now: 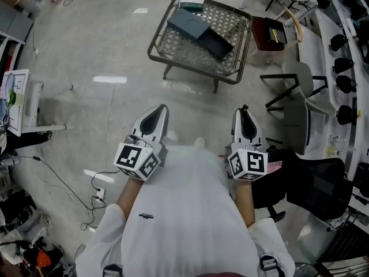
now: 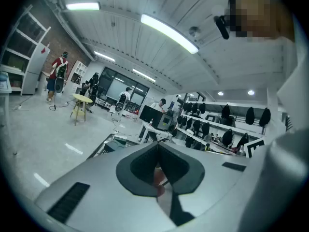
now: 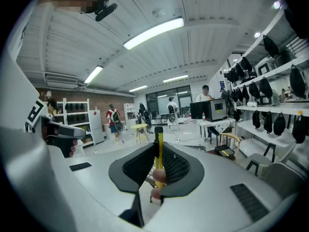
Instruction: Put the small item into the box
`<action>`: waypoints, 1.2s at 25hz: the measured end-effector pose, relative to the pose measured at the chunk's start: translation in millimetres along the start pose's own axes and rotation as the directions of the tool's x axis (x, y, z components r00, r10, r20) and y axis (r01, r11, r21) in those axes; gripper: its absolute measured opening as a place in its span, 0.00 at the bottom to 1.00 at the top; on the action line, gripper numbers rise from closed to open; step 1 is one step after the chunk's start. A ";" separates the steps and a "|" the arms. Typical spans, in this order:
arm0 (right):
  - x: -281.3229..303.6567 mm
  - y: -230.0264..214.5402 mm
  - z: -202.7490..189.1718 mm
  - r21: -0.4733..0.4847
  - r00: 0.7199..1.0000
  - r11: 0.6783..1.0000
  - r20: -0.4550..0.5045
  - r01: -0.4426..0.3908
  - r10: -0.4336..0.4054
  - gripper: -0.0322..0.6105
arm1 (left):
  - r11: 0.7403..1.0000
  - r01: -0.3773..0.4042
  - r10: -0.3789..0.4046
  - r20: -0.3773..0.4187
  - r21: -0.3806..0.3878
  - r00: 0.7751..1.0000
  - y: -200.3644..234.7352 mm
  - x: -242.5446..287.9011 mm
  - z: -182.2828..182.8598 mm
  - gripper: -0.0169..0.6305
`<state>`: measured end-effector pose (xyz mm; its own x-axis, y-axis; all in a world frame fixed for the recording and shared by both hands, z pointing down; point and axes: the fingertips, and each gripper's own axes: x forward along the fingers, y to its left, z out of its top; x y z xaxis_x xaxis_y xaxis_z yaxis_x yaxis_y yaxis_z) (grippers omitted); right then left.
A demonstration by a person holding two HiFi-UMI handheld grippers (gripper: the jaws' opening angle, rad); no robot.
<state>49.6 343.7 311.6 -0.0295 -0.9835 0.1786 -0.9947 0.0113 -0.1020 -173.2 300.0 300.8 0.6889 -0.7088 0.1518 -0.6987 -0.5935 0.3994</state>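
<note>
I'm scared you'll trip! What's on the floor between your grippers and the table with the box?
Nothing. The head view shows only bare floor between the left gripper, the right gripper and the table holding the box.

White short-sleeved T-shirt (image 1: 190, 212), small dark logo (image 1: 146, 216) on chest, black strap buckles (image 1: 112, 268) near shoulders. Left gripper (image 1: 163, 107), right gripper (image 1: 244, 108): pale grey shells, dark grey ribbed pads (image 3: 177, 166), each with cube (image 1: 136, 160) of black-white square markers.

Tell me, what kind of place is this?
Probably a big workshop or lab: wall shelves hung with dark helmet-like gear, a desk with a monitor, and people wearing backpacks on a bare shiny floor.
</note>
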 end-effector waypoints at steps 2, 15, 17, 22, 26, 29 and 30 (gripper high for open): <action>-16.1 -0.7 5.1 -0.010 1.000 1.000 0.003 -0.020 0.020 0.12 | 1.000 -0.014 0.014 -0.006 0.020 1.000 -19.6 -6.4 -5.3 0.03; -60.4 -47.5 2.9 0.053 0.986 0.985 0.042 -0.163 0.161 0.12 | 0.986 -0.114 0.112 0.016 0.118 0.994 -93.3 1.1 -31.1 0.03; -63.0 -56.4 -0.3 0.058 0.984 0.983 0.042 -0.174 0.172 0.12 | 0.985 -0.125 0.124 0.020 0.119 0.992 -101.9 4.7 -34.1 0.03; -61.7 -72.4 0.0 0.069 0.981 0.979 0.042 -0.192 0.189 0.12 | 0.984 -0.128 0.128 0.011 0.128 0.992 -120.3 19.2 -37.1 0.03; -54.5 -79.2 0.6 0.062 0.977 0.976 0.043 -0.209 0.207 0.12 | 0.984 -0.126 0.127 -0.007 0.128 0.992 -125.1 33.5 -38.7 0.03; -35.4 -83.2 4.7 0.055 0.976 0.975 0.045 -0.215 0.213 0.12 | 0.985 -0.126 0.126 0.009 0.120 0.992 -118.7 50.2 -33.4 0.03; -28.0 -82.7 6.0 0.053 0.976 0.975 0.046 -0.216 0.214 0.12 | 0.985 -0.124 0.123 0.012 0.117 0.992 -114.4 55.6 -31.8 0.03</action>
<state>133.3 369.2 309.2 -0.2372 -0.9655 0.1076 -0.9582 0.2143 -0.1896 -48.8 340.6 292.2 0.5952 -0.7810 0.1891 -0.7964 -0.5419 0.2686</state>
